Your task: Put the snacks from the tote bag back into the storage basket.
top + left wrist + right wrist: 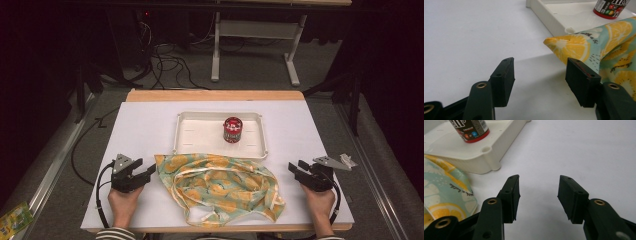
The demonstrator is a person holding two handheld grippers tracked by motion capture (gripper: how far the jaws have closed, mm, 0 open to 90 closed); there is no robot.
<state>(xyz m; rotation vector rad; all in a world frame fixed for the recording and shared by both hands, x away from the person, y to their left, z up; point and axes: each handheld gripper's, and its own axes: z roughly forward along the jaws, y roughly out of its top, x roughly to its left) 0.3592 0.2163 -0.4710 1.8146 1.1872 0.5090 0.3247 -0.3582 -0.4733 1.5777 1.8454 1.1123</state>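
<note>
Closing in on the lemon-print fabric bag [220,187], the left gripper [145,176] holds its jaws open with the bag's near corner just beside one jaw, nothing pinched yet. The right gripper [295,170] waits open, apart from the bag's other side. Next, each should probably clamp an edge.

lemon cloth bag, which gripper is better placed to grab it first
Left. The left gripper, jaws open, sits right at the lemon cloth bag corner; the right gripper is open over bare table.
</note>
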